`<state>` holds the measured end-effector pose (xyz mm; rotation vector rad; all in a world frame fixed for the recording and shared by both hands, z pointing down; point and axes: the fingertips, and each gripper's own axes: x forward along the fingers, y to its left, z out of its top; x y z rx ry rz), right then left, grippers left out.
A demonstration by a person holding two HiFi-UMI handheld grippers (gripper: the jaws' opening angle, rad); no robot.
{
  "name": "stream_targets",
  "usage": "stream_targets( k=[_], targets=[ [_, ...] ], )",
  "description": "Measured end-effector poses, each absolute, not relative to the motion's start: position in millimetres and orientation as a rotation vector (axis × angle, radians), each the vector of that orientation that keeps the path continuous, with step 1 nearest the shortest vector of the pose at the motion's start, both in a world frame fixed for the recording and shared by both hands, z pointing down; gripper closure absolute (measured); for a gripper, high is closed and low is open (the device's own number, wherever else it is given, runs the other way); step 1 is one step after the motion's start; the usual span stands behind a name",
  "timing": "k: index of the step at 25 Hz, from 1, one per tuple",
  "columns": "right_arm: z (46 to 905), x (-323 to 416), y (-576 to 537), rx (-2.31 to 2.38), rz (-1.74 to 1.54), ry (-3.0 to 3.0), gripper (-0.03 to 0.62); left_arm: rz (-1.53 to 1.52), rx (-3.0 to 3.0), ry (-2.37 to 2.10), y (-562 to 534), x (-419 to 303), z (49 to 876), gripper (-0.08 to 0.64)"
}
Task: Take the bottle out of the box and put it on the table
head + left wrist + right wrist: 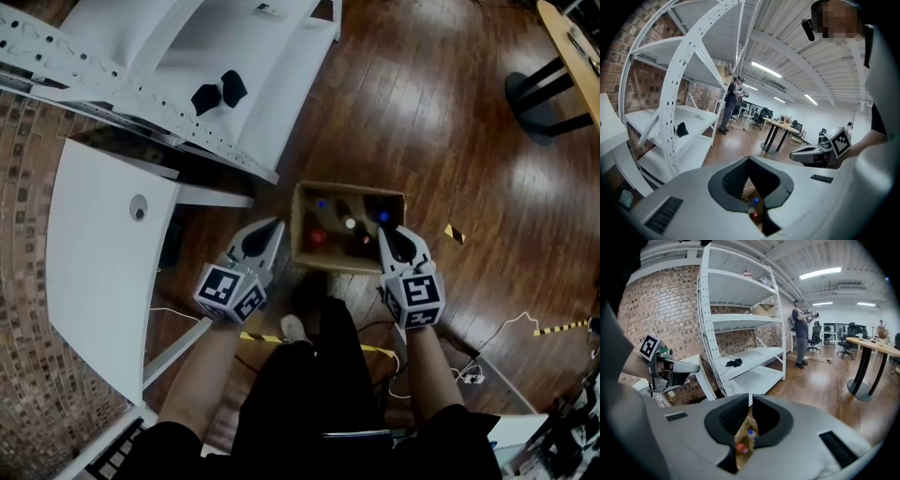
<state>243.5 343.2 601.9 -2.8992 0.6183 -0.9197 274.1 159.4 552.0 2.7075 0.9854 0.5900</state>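
Count: 1 cardboard box (349, 195), 2 grippers, and at least 4 bottle caps showing in the box: 2 blue, 1 white (350, 223), 1 red (317, 236). There may be a fifth, too dark to call. The bottles stand upright in the box, so from the head view only their caps are visible; bodies are in shadow, can't tell which one is the target. The box sits open on the wood floor (450, 141), just ahead of the person's shoe (293, 328), none of the bottles out. Left gripper (277, 226) hangs at the box's left edge, right gripper (382, 232) over its near right corner, neither touching a bottle. Both are clenched, tips together, nothing between them. In the left gripper view, the gap behind the left tips shows a blue cap (755, 201) and a red one. The right gripper view shows a pale-capped bottle (751, 433) and a red-capped one through the same kind of gap. The white worktop (94, 272) is off to the left of the box, bare apart from a round hole. A white shelf rack (234, 37) stands behind the box, two black items (218, 92) on one shelf. Around: a black pedestal table (544, 94), yellow-black tape (562, 327) and cables on the floor, and a second person (801, 331) standing far back by desks and office chairs.
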Motion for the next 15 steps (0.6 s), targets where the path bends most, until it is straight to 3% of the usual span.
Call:
stream_targets(
  k=[6, 15],
  targets=[
    [663, 242, 324, -2.938, -0.883, 0.576, 0.566, 0.634, 2.723, 1.039, 137, 274, 616, 0.555],
    [795, 272, 293, -3.069, -0.650, 0.679, 0.566, 0.383, 2.809, 1.041, 114, 294, 777, 0.555]
  ],
)
